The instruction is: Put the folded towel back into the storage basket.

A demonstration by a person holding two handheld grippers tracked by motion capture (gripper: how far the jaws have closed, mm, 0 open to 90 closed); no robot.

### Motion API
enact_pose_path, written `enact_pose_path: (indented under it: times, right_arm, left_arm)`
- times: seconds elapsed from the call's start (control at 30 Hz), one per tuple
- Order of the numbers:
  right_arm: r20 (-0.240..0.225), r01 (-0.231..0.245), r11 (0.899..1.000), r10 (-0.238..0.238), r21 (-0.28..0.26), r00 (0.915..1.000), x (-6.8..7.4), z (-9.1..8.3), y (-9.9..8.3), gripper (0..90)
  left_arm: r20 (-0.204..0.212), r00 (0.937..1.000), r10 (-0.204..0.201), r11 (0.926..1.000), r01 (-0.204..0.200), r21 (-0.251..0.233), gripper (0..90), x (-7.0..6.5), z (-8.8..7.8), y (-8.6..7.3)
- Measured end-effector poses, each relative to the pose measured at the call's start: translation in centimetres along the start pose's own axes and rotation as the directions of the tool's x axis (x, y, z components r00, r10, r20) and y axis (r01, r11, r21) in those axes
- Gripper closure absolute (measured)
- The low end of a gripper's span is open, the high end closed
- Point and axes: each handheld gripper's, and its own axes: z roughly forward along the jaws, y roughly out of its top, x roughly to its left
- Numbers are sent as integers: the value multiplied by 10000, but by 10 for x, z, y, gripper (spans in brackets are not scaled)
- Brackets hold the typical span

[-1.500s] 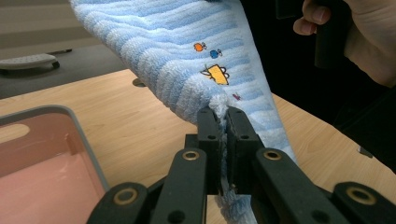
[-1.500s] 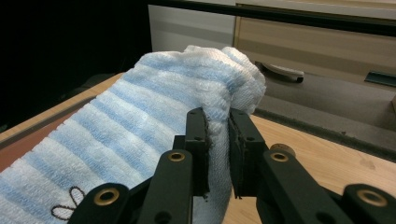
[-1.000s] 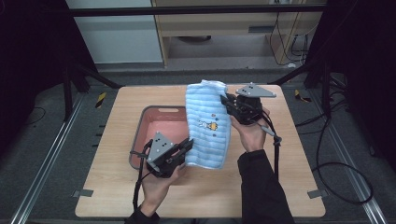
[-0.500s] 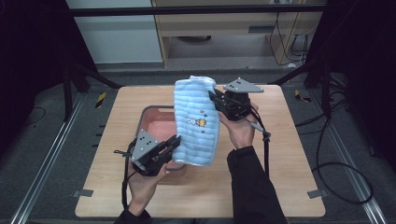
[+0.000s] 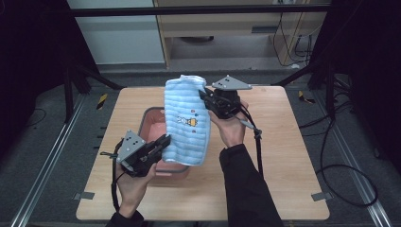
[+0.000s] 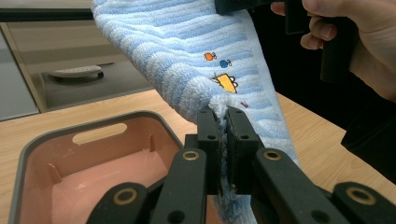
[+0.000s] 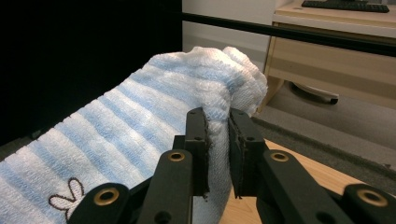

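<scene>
The left gripper (image 6: 223, 122) has its jaws closed on a fold of the blue striped towel (image 5: 187, 120), pinching the cloth at its lower edge; in the left gripper view the terry bunches up between the two black jaws and rises away from them, up and to the right. The right gripper (image 7: 218, 122) is likewise clamped on the towel, holding a gathered corner at the cloth's top end; from those jaws the fabric falls away to the left and downward, with a small rabbit motif low on it.

Between the two grips the towel hangs stretched, raised off the table. Its long axis runs from the left gripper (image 5: 161, 143), low and nearer the person, up and away to the right gripper (image 5: 206, 97), which is higher and farther across the table. The stripes run across that axis, and the printed face with the little yellow figure is turned toward the high camera.

Directly beneath and just beyond the left gripper sits the pink bin (image 5: 151, 121), open and, as far as its floor shows, with nothing inside; the towel's lower end hangs above its nearer rim. The bin lies below and to the left of the right gripper. The left hand is the nearer one to the bin, so lowering the towel in would likely lead with that end, the right following down along the same line.

The wooden table (image 5: 283, 156) spreads out around the bin.
</scene>
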Motion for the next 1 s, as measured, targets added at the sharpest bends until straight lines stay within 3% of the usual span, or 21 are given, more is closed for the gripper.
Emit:
enact_pose_path:
  times: [0.57,1.0]
  right_arm:
    - [-403,17,10000,-15,65,9992,19,31,7,795]
    - [-657,31,9996,-12,287,9978,29,62,-2,795]
  left_arm:
    - [-598,9981,-145,9999,145,-5,855,24,-14,-2]
    - [-1003,9944,-332,9990,361,277,854,43,-13,-12]
